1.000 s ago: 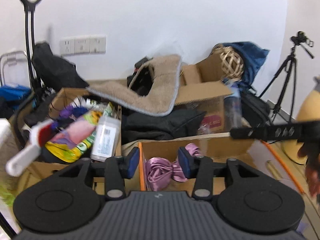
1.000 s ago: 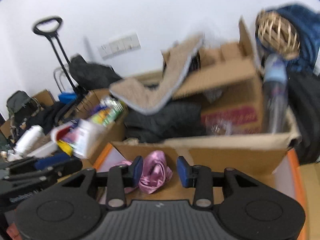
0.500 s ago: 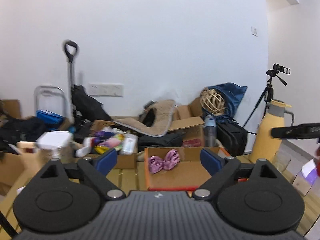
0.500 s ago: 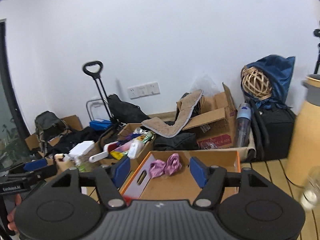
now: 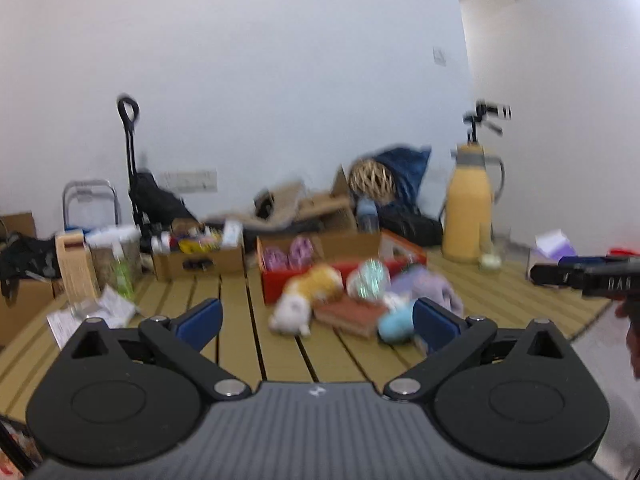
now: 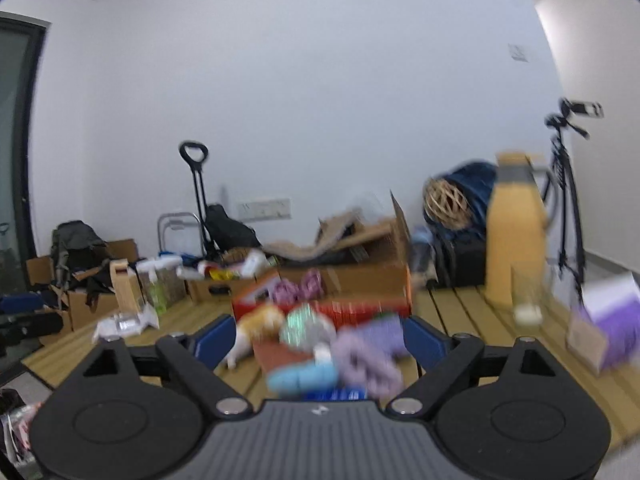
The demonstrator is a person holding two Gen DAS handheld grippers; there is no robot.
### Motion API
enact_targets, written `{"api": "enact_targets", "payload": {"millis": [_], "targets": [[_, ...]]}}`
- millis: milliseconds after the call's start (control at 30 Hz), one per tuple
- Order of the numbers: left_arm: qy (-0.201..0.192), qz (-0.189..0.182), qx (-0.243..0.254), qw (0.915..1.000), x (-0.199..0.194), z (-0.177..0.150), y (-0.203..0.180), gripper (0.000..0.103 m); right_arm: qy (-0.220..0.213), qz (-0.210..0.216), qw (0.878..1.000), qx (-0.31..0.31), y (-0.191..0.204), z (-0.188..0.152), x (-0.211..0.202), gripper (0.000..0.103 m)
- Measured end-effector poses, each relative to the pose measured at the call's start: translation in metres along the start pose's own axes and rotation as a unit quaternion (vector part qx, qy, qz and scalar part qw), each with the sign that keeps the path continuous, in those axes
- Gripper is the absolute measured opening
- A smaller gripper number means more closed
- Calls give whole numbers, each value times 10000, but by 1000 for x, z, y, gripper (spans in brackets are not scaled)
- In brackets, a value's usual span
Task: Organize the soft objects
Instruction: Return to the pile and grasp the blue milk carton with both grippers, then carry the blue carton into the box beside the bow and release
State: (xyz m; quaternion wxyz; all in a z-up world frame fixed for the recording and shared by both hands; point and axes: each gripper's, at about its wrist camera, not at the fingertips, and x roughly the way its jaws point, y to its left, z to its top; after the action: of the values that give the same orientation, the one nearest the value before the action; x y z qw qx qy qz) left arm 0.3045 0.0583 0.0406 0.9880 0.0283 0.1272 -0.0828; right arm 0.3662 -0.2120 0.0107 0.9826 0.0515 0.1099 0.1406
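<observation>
Beyond both sets of fingers, the red-sided cardboard box point(image 5: 340, 258) holds a pink-purple satin bundle point(image 5: 288, 254) at its far left. In front of it a blurred heap of soft toys point(image 5: 352, 300), yellow-white, blue, lilac and shiny green, lies on the slatted table point(image 5: 232, 320). The left gripper point(image 5: 316, 322) and right gripper point(image 6: 316, 338) are both opening wide, gripping nothing.

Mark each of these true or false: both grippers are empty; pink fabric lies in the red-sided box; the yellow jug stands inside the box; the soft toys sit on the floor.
1. Both grippers empty: true. The left gripper and right gripper hold nothing, jaws opening.
2. Pink fabric lies in the red-sided box: true.
3. Yellow jug inside the box: false; it stands on the slatted table, beside the box.
4. Soft toys on the floor: false; they lie on the table.
</observation>
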Motion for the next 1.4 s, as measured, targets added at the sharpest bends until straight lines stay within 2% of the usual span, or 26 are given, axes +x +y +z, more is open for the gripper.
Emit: {"api": "enact_targets", "payload": {"millis": [133, 233, 333, 433, 500, 567, 667, 767, 800, 967, 1067, 1133, 1167, 1233, 1300, 1400], "targets": [[263, -48, -96, 9996, 23, -14, -11, 103, 276, 44, 9995, 116, 2, -45, 5, 89], [423, -258, -195, 9986, 51, -19, -22, 103, 559, 167, 9982, 121, -1, -58, 22, 79], [596, -441, -249, 9969, 87, -20, -36, 103, 661, 200, 9967, 420, -11, -62, 43, 76], [790, -625, -409, 9941, 129, -18, -45, 101, 868, 164, 9936, 708, -27, -62, 74, 61], [958, -684, -502, 9918, 158, -14, -47, 97, 903, 189, 9919, 868, -36, -60, 97, 55], [1086, -780, -767, 9881, 185, -11, -44, 93, 917, 315, 9893, 1089, -45, -57, 115, 49], [1354, -1010, -1156, 9788, 219, -14, -39, 88, 859, 546, 9869, 1248, -49, -54, 137, 47], [1581, -1086, -1408, 9713, 243, -21, -35, 84, 896, 690, 9855, 1263, -51, -53, 153, 46], [1662, -1106, -1512, 9681, 248, -24, -33, 80, 926, 686, 9854, 1253, -52, -54, 157, 46], [1849, -1421, -1957, 9525, 253, -43, -27, 79, 1236, 299, 9865, 1027, -60, -67, 168, 46], [1961, -1750, -2120, 9413, 256, -50, -29, 65, 1437, 479, 9778, 1450, -70, -75, 174, 41], [2063, -2056, -2154, 9321, 259, -50, -34, 52, 1455, 551, 9754, 1560, -72, -78, 178, 37], [2109, -2188, -2177, 9275, 262, -52, -38, 50, 1445, 553, 9752, 1583, -72, -78, 179, 36], [2159, -2274, -2142, 9251, 267, -55, -43, 36, 1443, 550, 9741, 1651, -73, -79, 181, 33], [2134, -2233, -2173, 9259, 267, -56, -45, 35, 1501, 614, 9709, 1765, -73, -80, 183, 33], [2191, -2202, -2301, 9223, 264, -57, -43, 33, 1520, 570, 9710, 1755, -71, -81, 183, 33]]}}
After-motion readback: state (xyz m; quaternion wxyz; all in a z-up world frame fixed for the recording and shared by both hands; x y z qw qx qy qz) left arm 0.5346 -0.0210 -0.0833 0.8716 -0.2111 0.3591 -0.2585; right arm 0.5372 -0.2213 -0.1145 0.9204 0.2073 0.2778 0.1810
